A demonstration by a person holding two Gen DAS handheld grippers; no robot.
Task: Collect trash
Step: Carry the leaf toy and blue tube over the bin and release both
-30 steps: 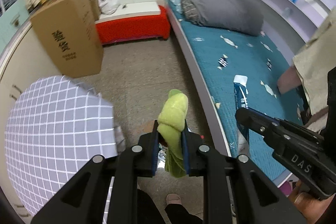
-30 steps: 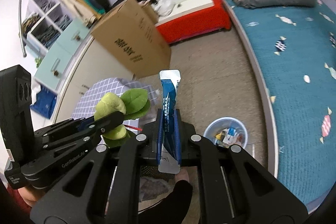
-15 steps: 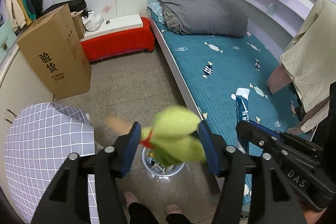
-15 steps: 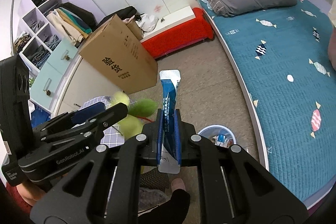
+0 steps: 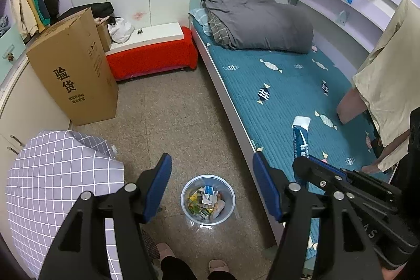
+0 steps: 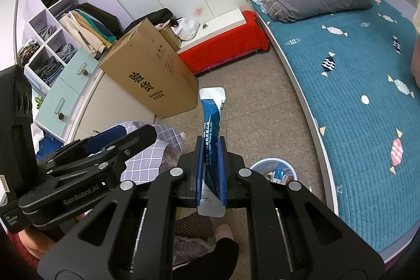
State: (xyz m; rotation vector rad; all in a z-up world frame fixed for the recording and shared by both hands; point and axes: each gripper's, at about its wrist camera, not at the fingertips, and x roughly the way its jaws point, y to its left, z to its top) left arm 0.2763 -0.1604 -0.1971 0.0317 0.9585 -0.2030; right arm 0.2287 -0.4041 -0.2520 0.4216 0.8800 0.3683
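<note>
Upright, blue sachet point(image 6: 210, 138) pinched between right fingers point(image 6: 222, 169)

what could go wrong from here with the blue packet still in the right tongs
1. In the right wrist view the trash bin sits lower right of the right tongs, not under them; opening now would likely drop the blue packet on the floor.
2. The left tongs hang open right over the bin, so the two tools may bump as the right one moves in.
3. The bin looks light and stands beside the bed edge; a knock might tip it.
</note>
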